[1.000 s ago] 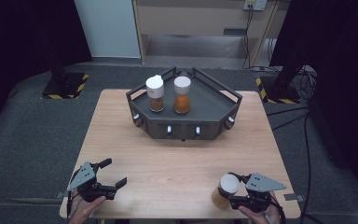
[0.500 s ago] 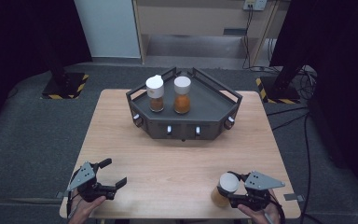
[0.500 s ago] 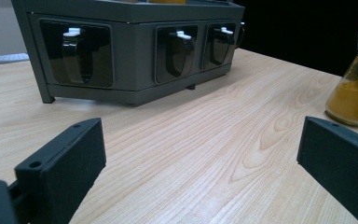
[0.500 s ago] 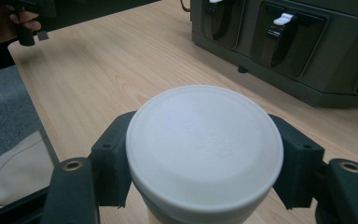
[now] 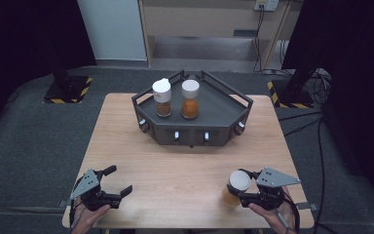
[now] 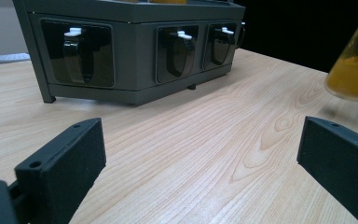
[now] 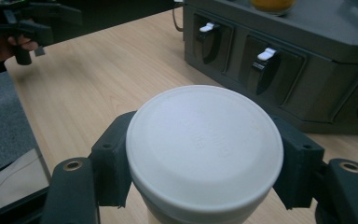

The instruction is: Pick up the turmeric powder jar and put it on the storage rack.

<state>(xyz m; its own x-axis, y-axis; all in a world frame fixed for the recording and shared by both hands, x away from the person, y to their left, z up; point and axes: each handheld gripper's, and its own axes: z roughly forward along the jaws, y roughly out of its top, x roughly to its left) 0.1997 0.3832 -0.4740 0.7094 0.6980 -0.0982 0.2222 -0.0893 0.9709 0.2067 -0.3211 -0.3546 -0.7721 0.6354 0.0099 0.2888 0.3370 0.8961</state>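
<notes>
**Right gripper holds spice jar at near right of table; left gripper open**

We look first for writing. The white lid (image 7: 204, 151) of the held jar carries faint embossed lettering, which we cannot read. We find no brand or label elsewhere.

The spice jar (image 5: 234, 189) sits at the near right of the wooden table (image 5: 175, 170), filled with orange-yellow powder. The right gripper (image 5: 237, 191) is clamped on it just under the lid, one jaw on each side. In the left gripper view its base appears clear of the tabletop.

The dark rack (image 5: 193, 119) stands at the far middle. On its tray we see two more white-lidded jars: the left jar (image 5: 162, 98) holds brownish powder, the right jar (image 5: 190, 99) orange powder. Small white latches (image 6: 183, 35) mark its front panels.

The left gripper (image 5: 113, 181) rests at the near left, jaws spread wide, nothing between them.
</notes>
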